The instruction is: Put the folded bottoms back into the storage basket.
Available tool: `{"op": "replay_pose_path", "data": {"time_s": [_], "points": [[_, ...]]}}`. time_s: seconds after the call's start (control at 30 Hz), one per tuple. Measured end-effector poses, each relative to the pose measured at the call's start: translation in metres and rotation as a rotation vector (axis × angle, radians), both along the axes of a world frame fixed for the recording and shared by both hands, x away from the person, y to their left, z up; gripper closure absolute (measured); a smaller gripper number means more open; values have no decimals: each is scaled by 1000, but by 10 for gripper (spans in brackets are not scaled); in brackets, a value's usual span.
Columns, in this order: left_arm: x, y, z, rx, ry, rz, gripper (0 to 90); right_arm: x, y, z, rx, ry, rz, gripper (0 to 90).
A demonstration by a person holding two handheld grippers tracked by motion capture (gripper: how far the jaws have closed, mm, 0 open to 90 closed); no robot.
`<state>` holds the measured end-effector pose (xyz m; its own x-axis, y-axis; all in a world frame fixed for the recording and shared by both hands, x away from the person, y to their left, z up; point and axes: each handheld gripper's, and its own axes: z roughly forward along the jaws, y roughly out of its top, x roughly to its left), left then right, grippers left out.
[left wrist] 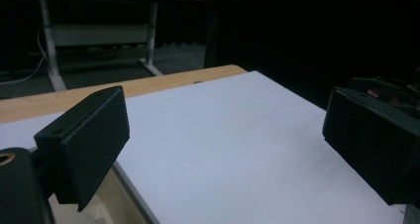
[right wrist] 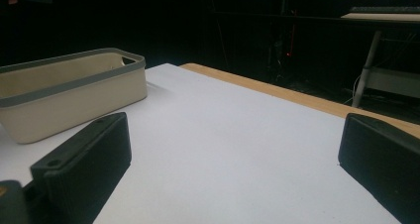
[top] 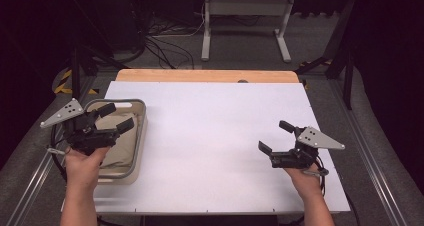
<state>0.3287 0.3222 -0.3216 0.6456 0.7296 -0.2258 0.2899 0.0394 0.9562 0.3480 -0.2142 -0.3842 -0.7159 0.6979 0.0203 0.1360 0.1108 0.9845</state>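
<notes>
A cream basket (top: 142,117) with a grey rim stands at the table's left side, and its long wall (right wrist: 74,97) faces the right gripper view. My left gripper (top: 119,117) hovers over that basket, jaws wide open and empty; in its own view the left gripper (left wrist: 223,135) looks out across the white table top. My right gripper (top: 273,136) is held low over the table's front right, also open with nothing between its jaws. In its own view the right gripper (right wrist: 233,154) points toward the basket. Something beige lies inside the basket; I cannot tell what.
A white sheet (top: 210,136) covers the table, with a strip of bare wood (top: 205,76) along the far edge. Beyond it stand a white desk frame (top: 245,16) and loose cables on the floor. Dark surroundings close in on both sides.
</notes>
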Motion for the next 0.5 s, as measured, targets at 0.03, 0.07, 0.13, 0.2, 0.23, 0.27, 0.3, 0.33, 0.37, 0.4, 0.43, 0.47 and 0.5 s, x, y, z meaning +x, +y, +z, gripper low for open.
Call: {"op": "replay_pose_path", "data": {"time_s": [0.03, 0.07, 0.13, 0.2, 0.23, 0.27, 0.3, 0.33, 0.37, 0.4, 0.43, 0.47, 0.5], "points": [[-1, -1, 0, -6, -17, -2, 50, 0, 0, 0, 4, 2, -2, 6], [-2, -1, -1, -13, -35, -3, 50, 0, 0, 0, 4, 3, -2, 6], [-3, -3, -1, -30, -64, -14, 58, -1, 0, 1, 3, -1, -1, 6], [-4, -5, -2, -39, -89, -24, 59, -1, 0, 1, 6, 1, -3, 6], [-4, -7, -3, -41, -101, -29, 60, -1, -1, 1, 6, 1, -5, 6], [-4, -8, -3, -39, -113, -27, 60, -1, -1, 1, 6, 1, -5, 6], [-4, -10, -4, -37, -122, -27, 63, -1, -1, 1, 5, 0, -5, 6], [-4, -11, -5, -31, -118, -32, 65, -1, -1, 1, 5, -3, -4, 6], [-3, -12, -6, -27, -113, -35, 63, -1, -1, 2, 5, -3, -5, 6], [-2, -14, -6, -21, -105, -40, 60, -1, -2, 2, 7, -3, -8, 6], [-1, -15, -7, -18, -102, -41, 60, -1, -2, 2, 7, -3, -8, 6], [0, -17, -9, -9, -101, -37, 60, -1, -2, 2, 7, -4, -7, 6], [1, -19, -10, 1, -95, -39, 61, -1, -2, 2, 7, -5, -8, 6]]}}
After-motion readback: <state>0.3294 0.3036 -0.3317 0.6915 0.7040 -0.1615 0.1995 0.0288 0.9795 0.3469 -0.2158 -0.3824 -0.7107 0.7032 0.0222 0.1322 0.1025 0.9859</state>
